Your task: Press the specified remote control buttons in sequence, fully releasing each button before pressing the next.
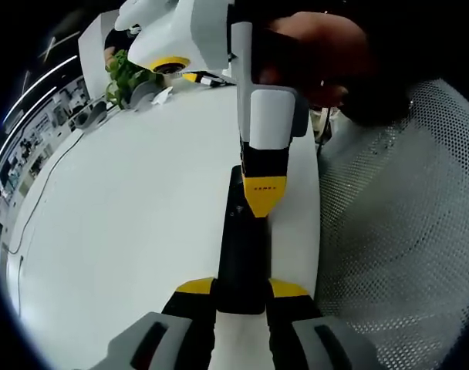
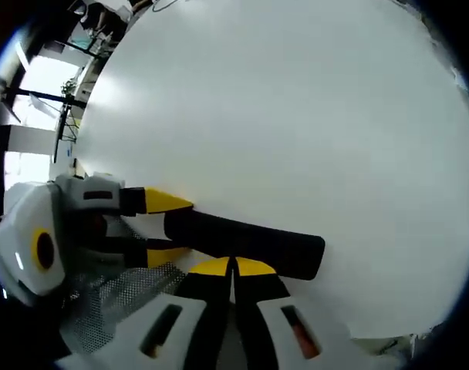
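1. White tabletop (image 1: 126,231) spreads under both views, with a grey mesh chair back (image 1: 404,231) beside its edge.
2. On it lies the black remote control (image 1: 242,254), flat near the table edge; in the right gripper view it lies crosswise (image 2: 250,243).
3. The left gripper (image 1: 242,289) clamps the remote's near end between its yellow-tipped jaws.
4. The right gripper (image 2: 233,267) has its jaws pressed together, tips down on the remote's top face; it enters the left gripper view from above (image 1: 263,196).
5. A green plant (image 1: 126,77) stands at the far end.
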Demonstrator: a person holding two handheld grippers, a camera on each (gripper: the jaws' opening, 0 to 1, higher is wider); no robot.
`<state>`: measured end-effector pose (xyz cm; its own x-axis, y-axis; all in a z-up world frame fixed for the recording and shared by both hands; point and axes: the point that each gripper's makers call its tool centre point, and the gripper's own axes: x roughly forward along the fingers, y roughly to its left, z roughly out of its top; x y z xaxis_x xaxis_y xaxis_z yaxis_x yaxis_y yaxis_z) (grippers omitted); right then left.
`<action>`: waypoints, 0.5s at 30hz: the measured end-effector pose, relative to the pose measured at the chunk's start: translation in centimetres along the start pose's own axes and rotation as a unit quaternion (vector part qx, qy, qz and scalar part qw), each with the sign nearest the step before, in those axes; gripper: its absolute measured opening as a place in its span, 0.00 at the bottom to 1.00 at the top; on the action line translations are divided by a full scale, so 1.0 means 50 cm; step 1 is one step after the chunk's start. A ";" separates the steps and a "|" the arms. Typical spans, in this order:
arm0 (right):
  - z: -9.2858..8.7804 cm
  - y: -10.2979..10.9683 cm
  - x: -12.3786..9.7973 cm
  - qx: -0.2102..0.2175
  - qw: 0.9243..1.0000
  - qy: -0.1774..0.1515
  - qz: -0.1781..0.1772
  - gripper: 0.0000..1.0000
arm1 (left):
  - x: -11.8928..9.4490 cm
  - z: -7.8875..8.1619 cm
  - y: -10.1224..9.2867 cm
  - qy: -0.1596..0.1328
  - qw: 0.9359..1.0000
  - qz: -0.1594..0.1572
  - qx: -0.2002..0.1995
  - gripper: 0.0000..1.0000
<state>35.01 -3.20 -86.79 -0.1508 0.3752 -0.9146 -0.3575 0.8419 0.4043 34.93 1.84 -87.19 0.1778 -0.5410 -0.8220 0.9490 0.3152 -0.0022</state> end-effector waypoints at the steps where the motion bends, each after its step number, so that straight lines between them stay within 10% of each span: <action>1: -0.001 -0.001 0.000 -0.001 1.000 0.002 -0.001 0.00 | 0.000 0.000 0.000 0.000 1.000 0.000 0.000 0.25; 15: -0.008 0.005 0.006 -0.024 0.999 0.012 -0.017 0.00 | 0.002 0.001 -0.002 0.001 1.000 -0.001 0.003 0.25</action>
<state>34.49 -3.04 -86.98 -0.1587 0.3363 -0.9283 -0.4075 0.8341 0.3718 34.89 1.72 -87.24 0.1749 -0.5400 -0.8233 0.9508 0.3099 -0.0012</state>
